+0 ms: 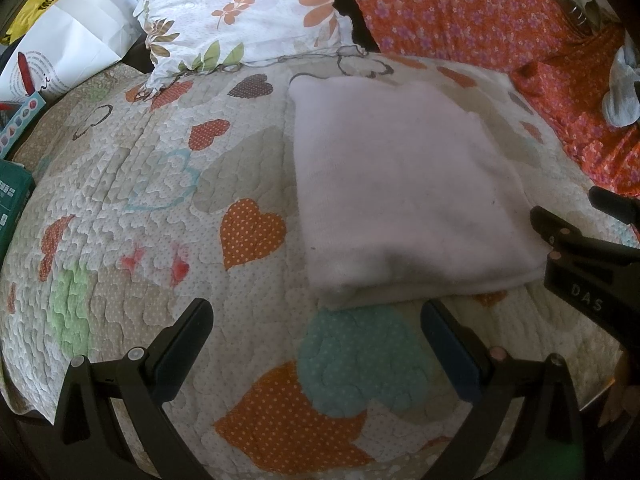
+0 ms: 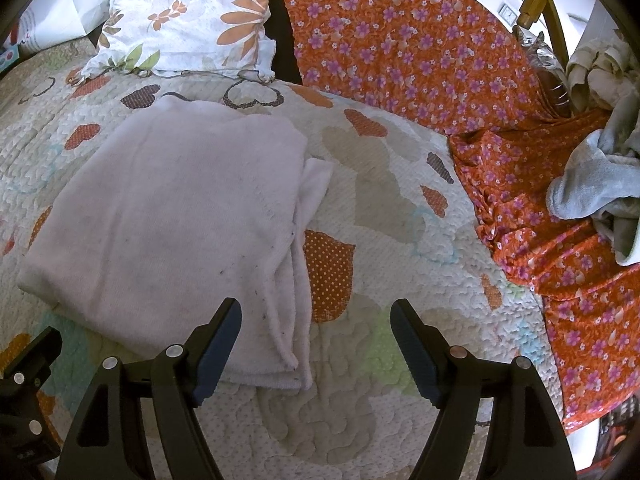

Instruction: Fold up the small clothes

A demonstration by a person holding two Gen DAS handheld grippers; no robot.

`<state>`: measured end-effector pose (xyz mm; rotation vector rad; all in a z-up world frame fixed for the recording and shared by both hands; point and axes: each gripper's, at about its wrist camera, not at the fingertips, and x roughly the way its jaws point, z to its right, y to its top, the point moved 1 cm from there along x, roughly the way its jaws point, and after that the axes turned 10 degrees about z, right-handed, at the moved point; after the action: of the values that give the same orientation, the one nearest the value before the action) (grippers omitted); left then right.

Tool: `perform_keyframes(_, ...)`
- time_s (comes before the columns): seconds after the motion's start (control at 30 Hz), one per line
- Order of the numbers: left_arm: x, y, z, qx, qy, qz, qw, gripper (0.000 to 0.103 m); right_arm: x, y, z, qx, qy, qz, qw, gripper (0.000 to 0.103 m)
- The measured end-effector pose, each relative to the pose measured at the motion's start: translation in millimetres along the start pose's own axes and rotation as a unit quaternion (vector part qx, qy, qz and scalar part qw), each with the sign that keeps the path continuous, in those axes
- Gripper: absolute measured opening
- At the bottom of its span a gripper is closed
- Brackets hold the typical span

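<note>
A pale pink cloth (image 1: 404, 184) lies folded into a flat rectangle on the heart-patterned quilt (image 1: 160, 184). It also shows in the right wrist view (image 2: 172, 220), with its layered edges on the right side. My left gripper (image 1: 316, 320) is open and empty, just in front of the cloth's near edge. My right gripper (image 2: 316, 320) is open and empty, over the cloth's near right corner. The right gripper also shows in the left wrist view (image 1: 568, 216), at the cloth's right edge.
A floral pillow (image 1: 240, 12) and an orange flowered cloth (image 2: 400, 40) lie at the back. A heap of grey-white clothes (image 2: 592, 184) sits on the orange cloth at the right. White bags (image 1: 68, 40) and boxes (image 1: 12, 196) stand at the left.
</note>
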<state>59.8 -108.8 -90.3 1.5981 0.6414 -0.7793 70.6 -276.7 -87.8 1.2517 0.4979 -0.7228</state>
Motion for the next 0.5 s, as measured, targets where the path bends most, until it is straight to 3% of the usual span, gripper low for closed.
perform_keyframes(0.5,-0.5,-1.6,-0.6,0.001,0.002,-0.001,1.0,0.103,-0.6,-0.3,0.0,0.001,0.0,-0.001,1.0,0.081)
